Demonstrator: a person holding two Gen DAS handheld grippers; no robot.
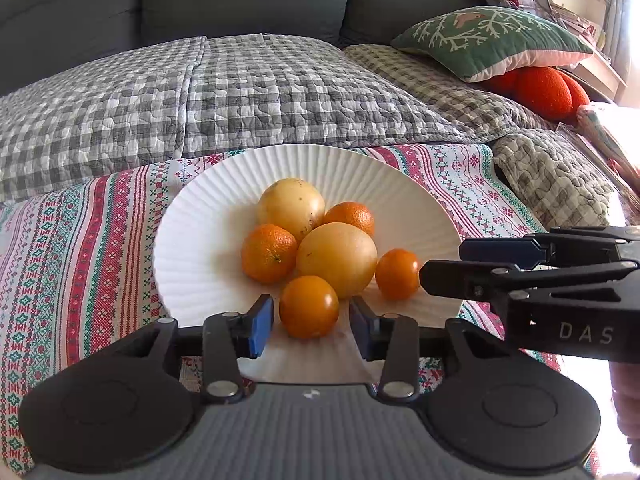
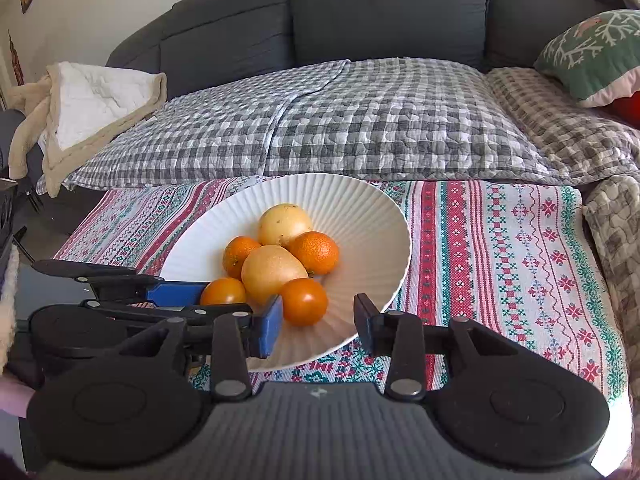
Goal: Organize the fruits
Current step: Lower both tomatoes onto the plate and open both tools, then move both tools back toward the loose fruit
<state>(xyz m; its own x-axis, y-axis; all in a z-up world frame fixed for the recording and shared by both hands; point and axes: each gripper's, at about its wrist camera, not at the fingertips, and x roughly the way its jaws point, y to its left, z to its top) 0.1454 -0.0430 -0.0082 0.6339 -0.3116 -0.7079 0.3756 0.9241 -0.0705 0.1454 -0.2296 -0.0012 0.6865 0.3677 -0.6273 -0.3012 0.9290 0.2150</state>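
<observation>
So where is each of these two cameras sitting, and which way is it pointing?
Left wrist: sits on the left gripper, looking forward and down over its two blue-padded fingers at the white plate of fruit; the right gripper pokes in from the right.
Right wrist: sits on the right gripper, facing the same white plate; the left gripper reaches in from the left.
Both share the plate, the patterned cloth and the grey sofa.
</observation>
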